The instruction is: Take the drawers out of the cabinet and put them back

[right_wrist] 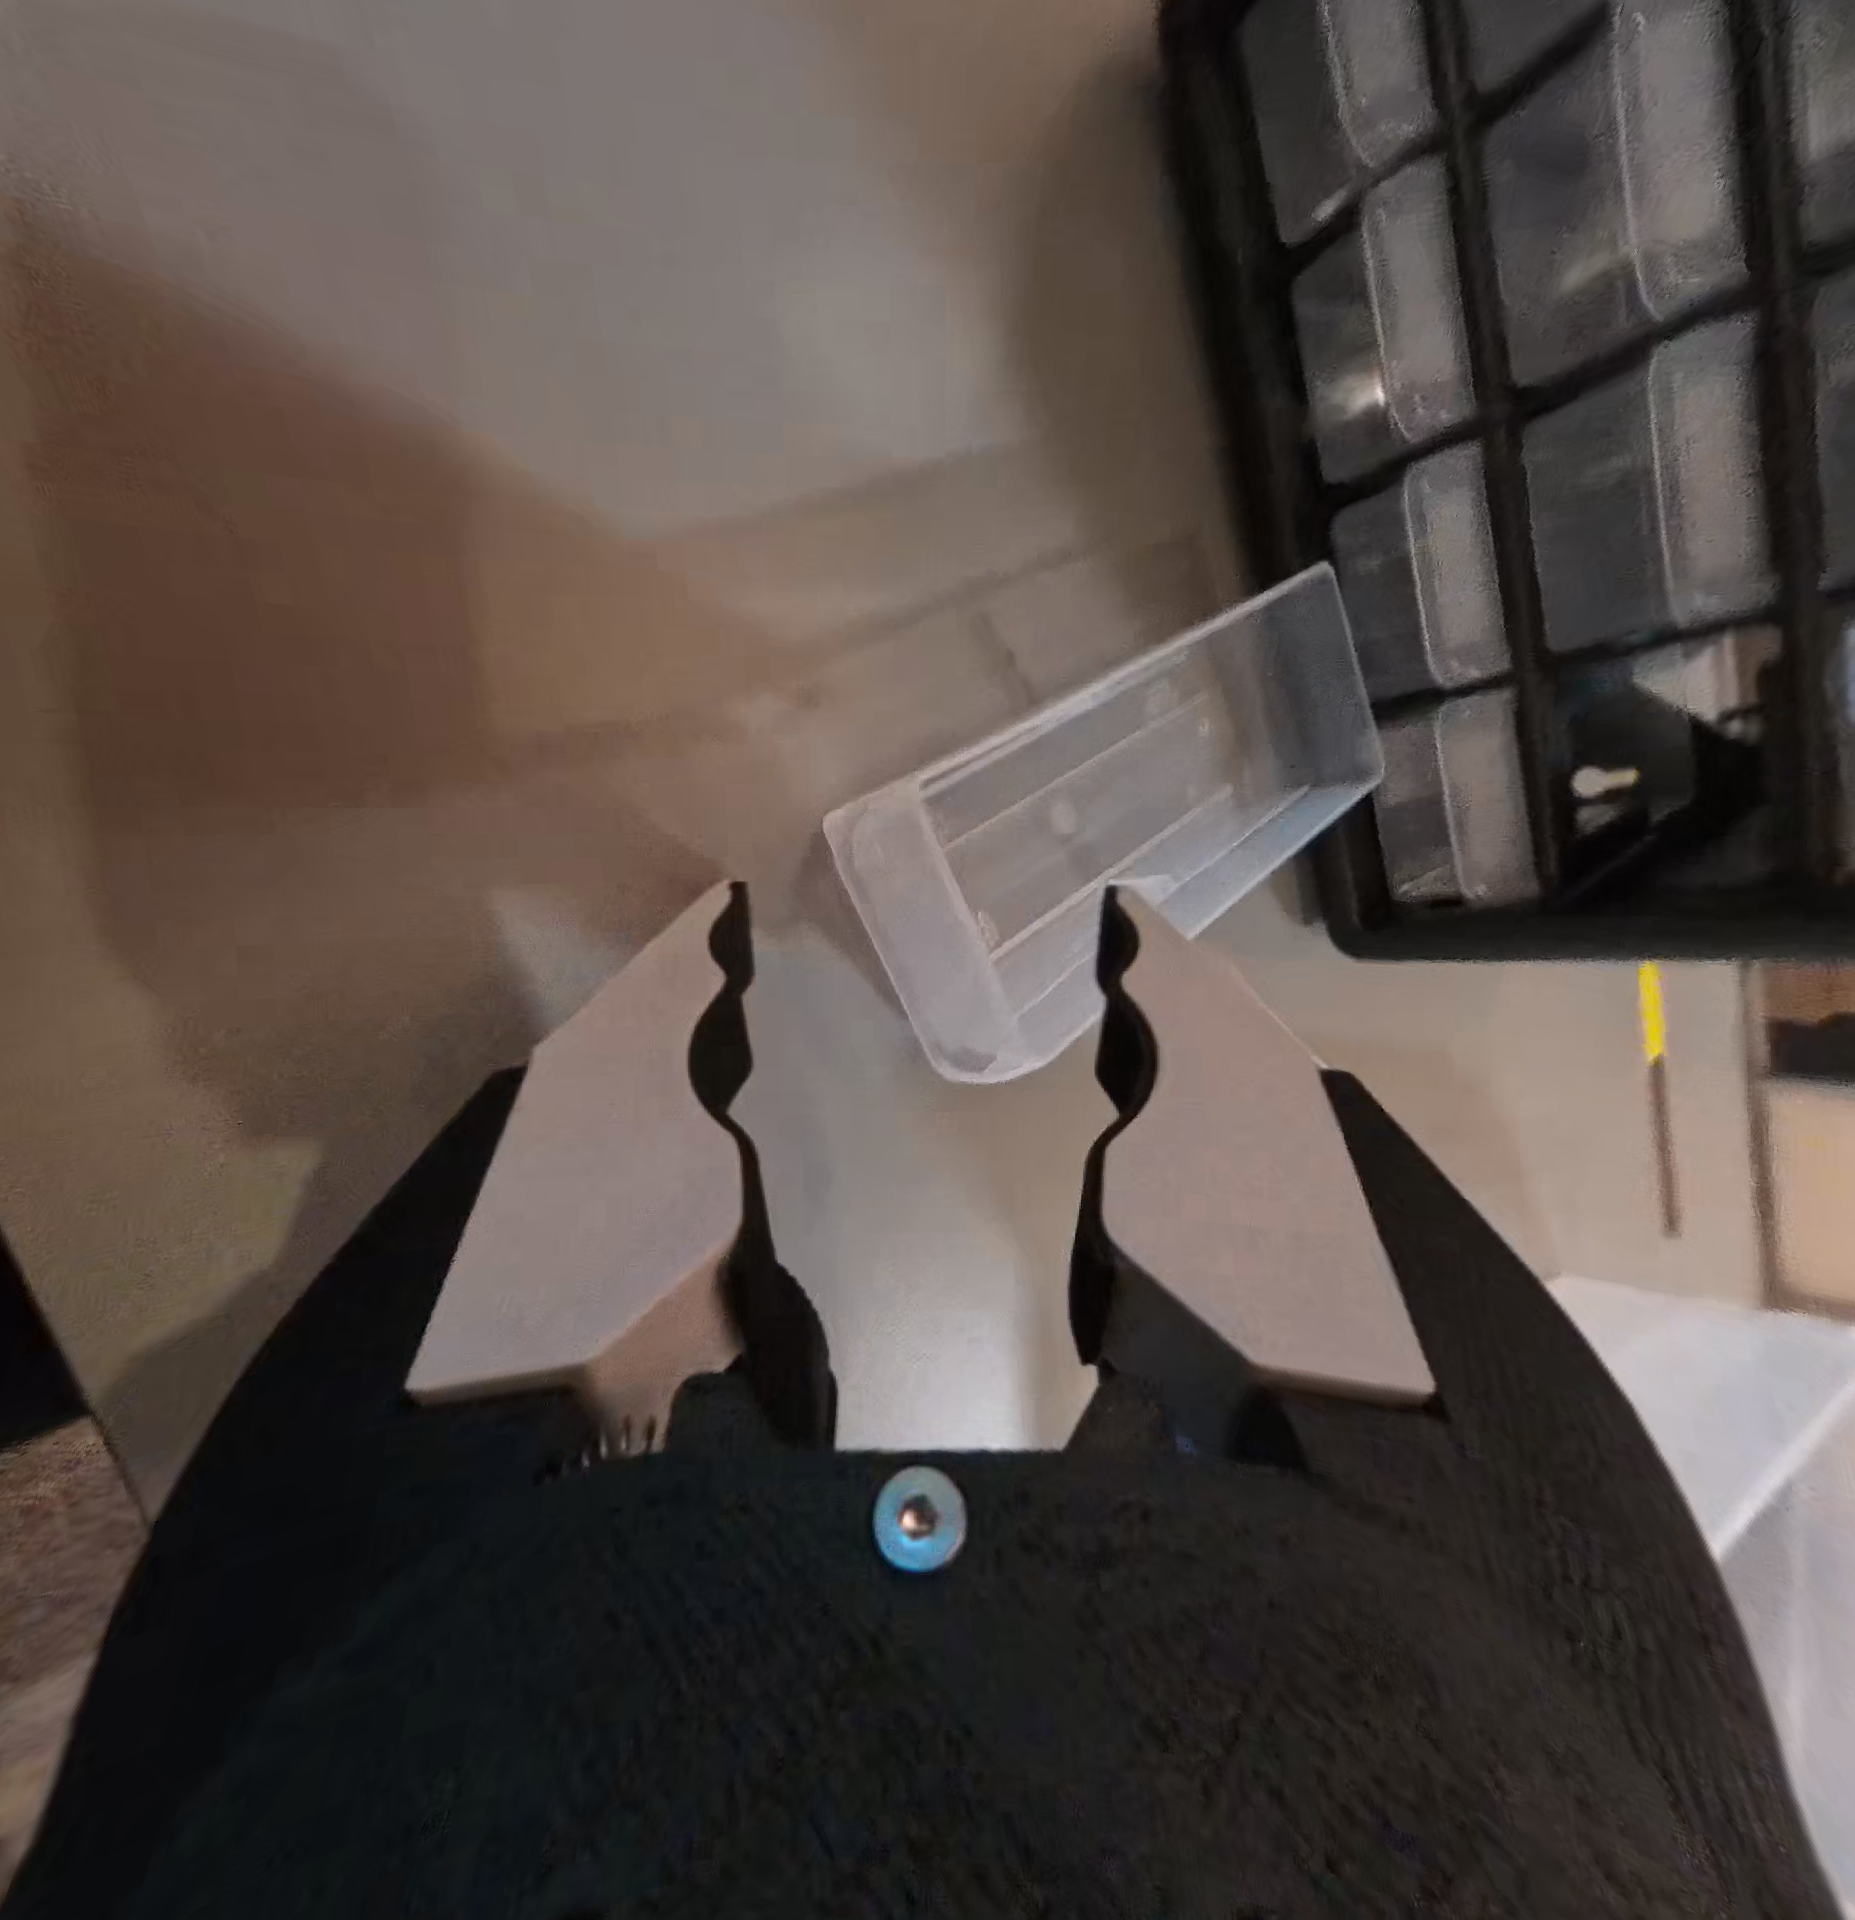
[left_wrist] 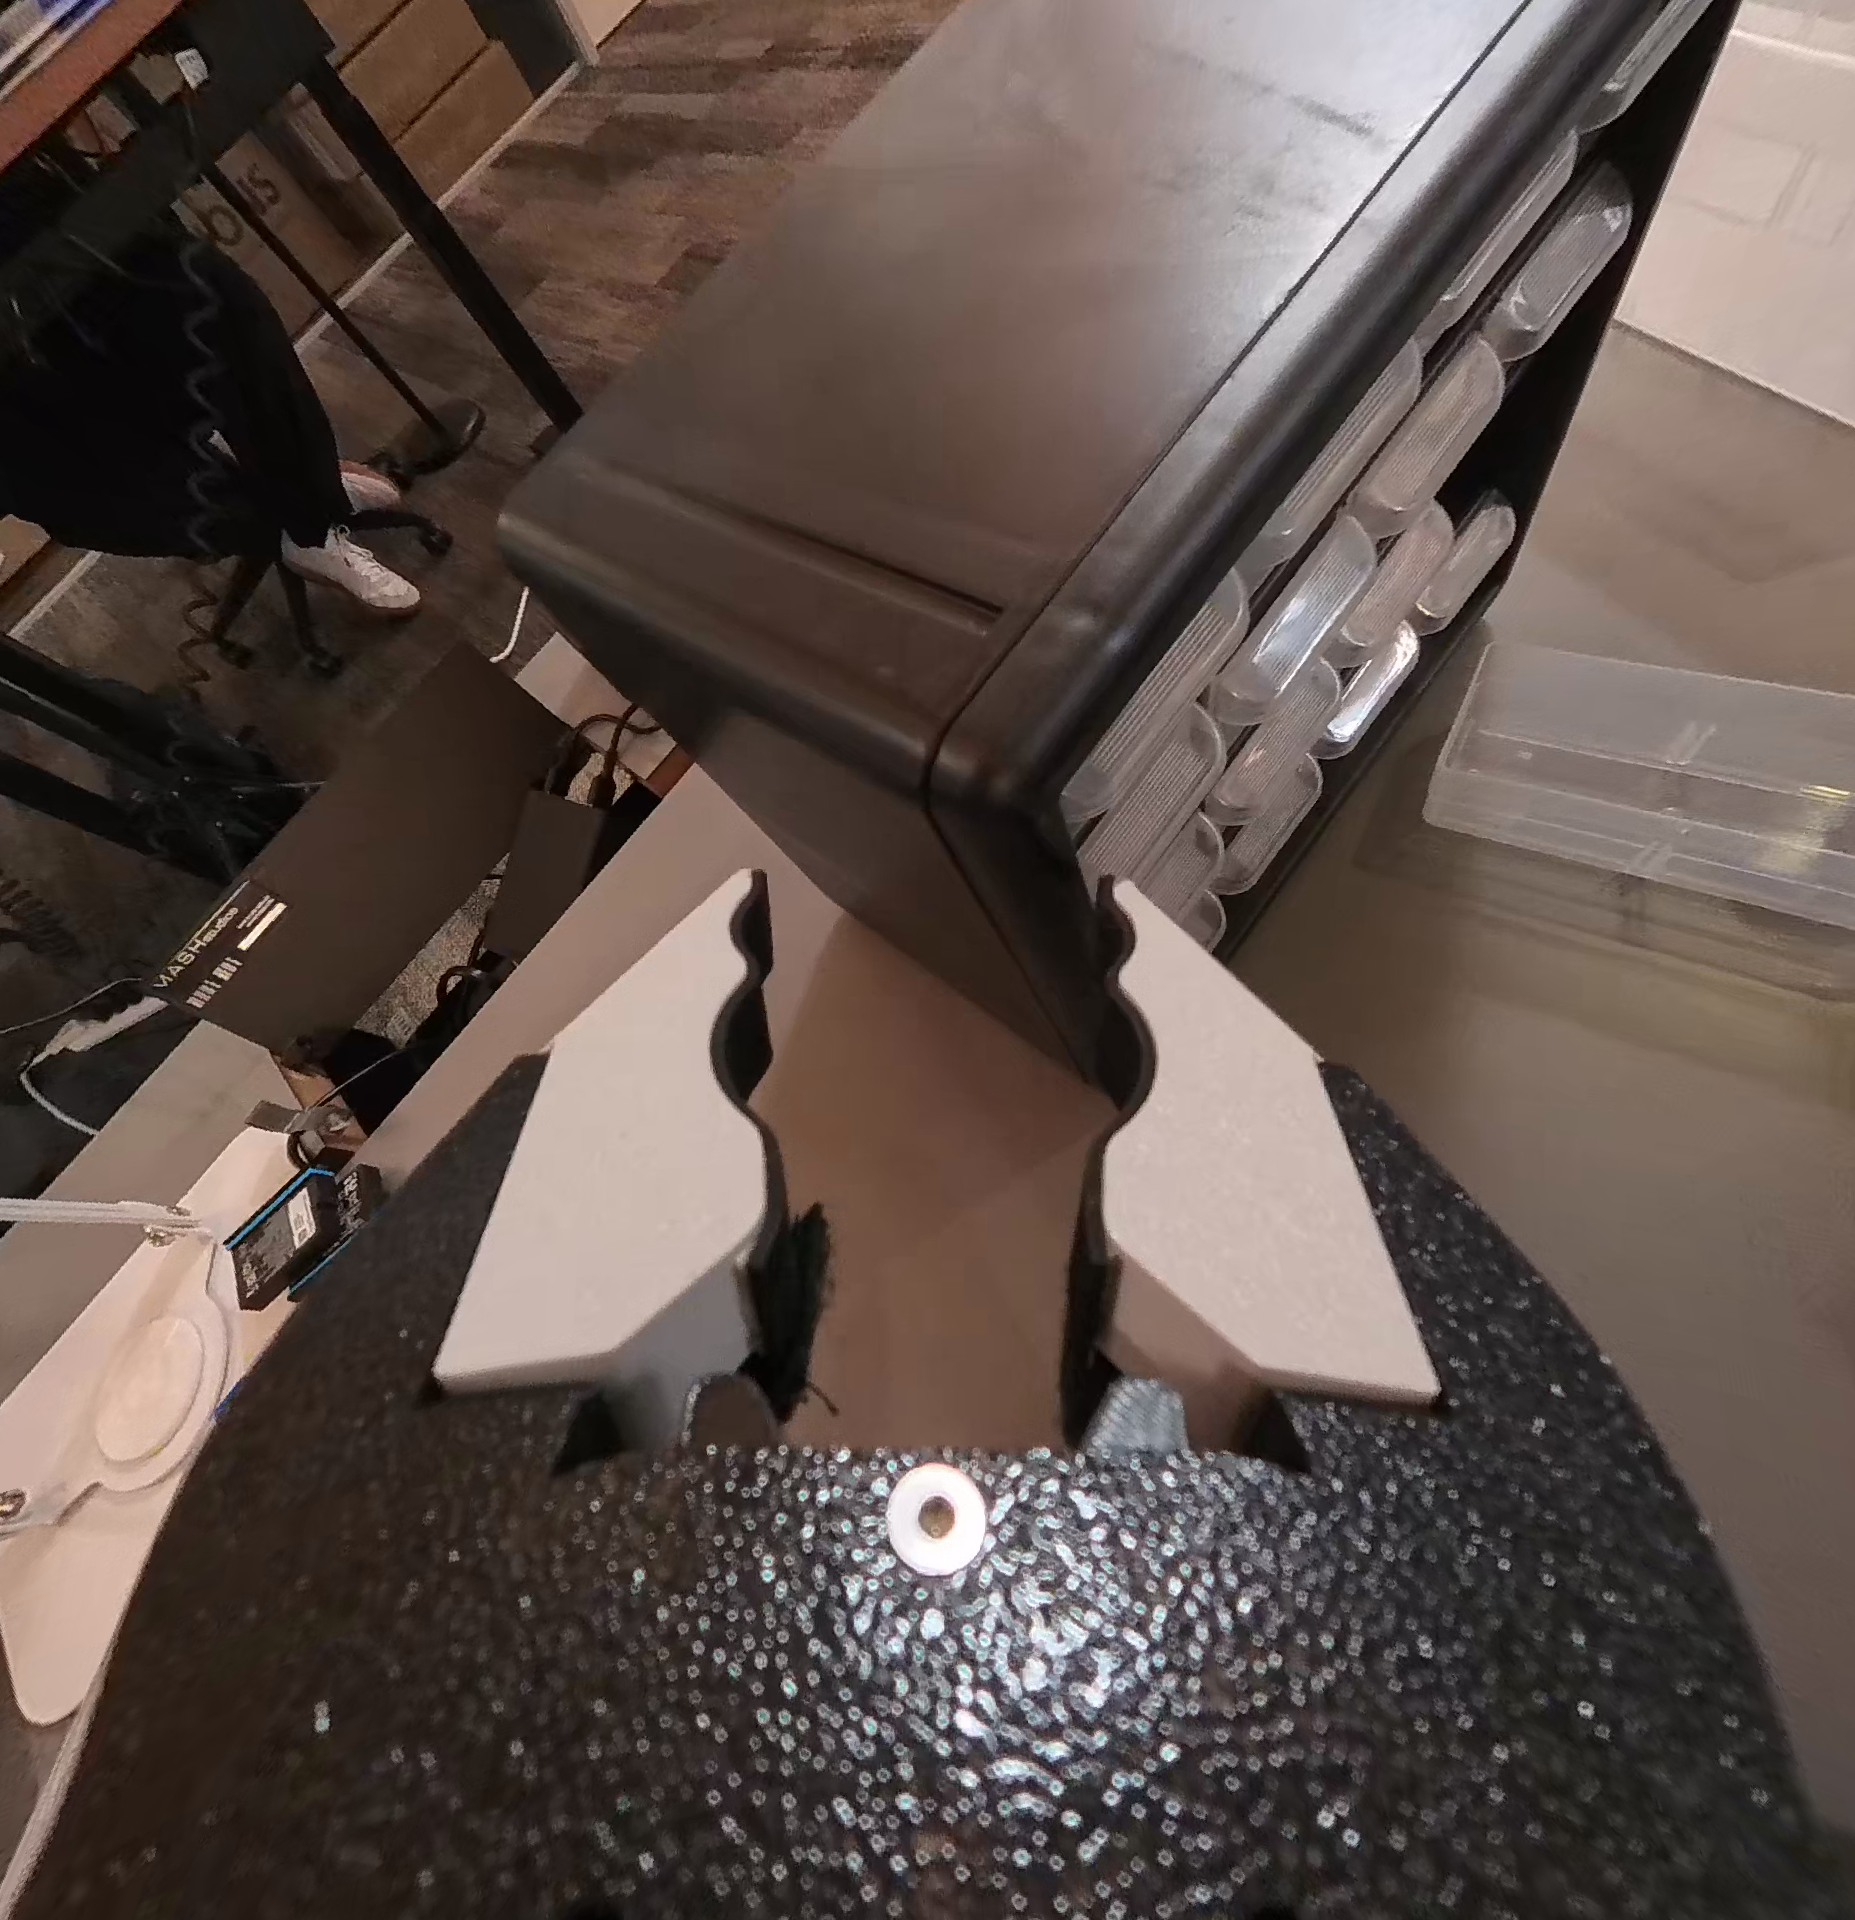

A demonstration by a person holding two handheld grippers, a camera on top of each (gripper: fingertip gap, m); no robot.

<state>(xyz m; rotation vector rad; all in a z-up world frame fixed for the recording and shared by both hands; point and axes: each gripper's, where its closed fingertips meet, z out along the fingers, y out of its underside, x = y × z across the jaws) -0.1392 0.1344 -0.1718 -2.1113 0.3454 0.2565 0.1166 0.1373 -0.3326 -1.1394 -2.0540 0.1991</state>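
The black cabinet (left_wrist: 954, 364) stands on the table with rows of clear drawers (left_wrist: 1307, 623) in its front. My left gripper (left_wrist: 933, 883) is open and empty, its tips at the cabinet's near lower corner. A loose clear drawer (left_wrist: 1671, 769) lies on the table to the right of the cabinet. In the right wrist view the cabinet (right_wrist: 1588, 940) is at the upper right, with one dark open slot (right_wrist: 1671, 748) in its bottom row. A clear empty drawer (right_wrist: 1099, 821) lies slanted in front of that slot. My right gripper (right_wrist: 923, 888) is open, with the drawer's handle end between its tips.
The beige table (left_wrist: 1525, 1247) ends at the left, beside a white lamp base (left_wrist: 102, 1455) and a small black box (left_wrist: 299, 1236). A person's legs and shoes (left_wrist: 351, 571) show on the floor beyond. A translucent bin (right_wrist: 1754, 1507) sits at the lower right.
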